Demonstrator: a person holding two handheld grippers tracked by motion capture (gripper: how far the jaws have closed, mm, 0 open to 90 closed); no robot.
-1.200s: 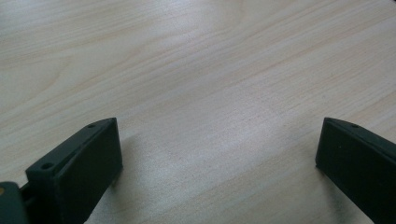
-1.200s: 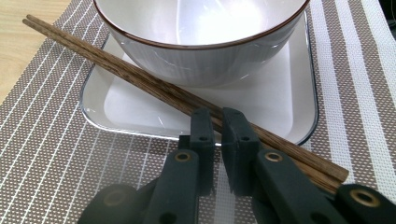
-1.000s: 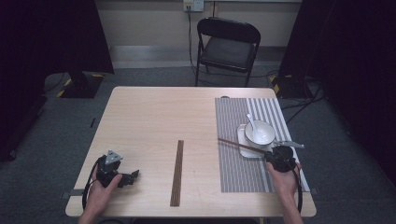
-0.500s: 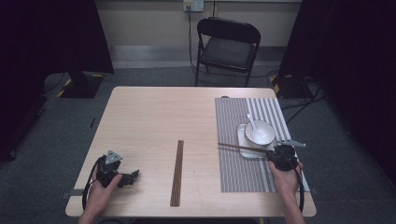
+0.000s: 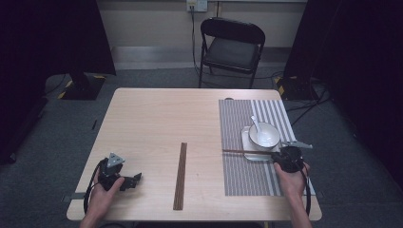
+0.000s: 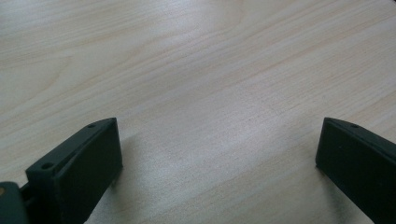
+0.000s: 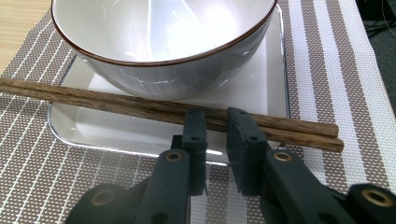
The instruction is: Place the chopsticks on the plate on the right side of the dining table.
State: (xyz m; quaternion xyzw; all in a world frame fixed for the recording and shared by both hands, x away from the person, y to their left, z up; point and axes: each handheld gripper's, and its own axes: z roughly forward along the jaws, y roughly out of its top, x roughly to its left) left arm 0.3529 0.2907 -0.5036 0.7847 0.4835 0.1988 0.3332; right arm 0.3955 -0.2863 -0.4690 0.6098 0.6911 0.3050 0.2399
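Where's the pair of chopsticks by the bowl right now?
The chopsticks lie across the near edge of the white tray, just in front of the bowl, on the striped mat at the table's right.

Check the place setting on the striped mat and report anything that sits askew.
The chopsticks lie across the white tray in front of the bowl, one end overhanging onto the mat. The right gripper has just been opening; they lie beyond its tips.
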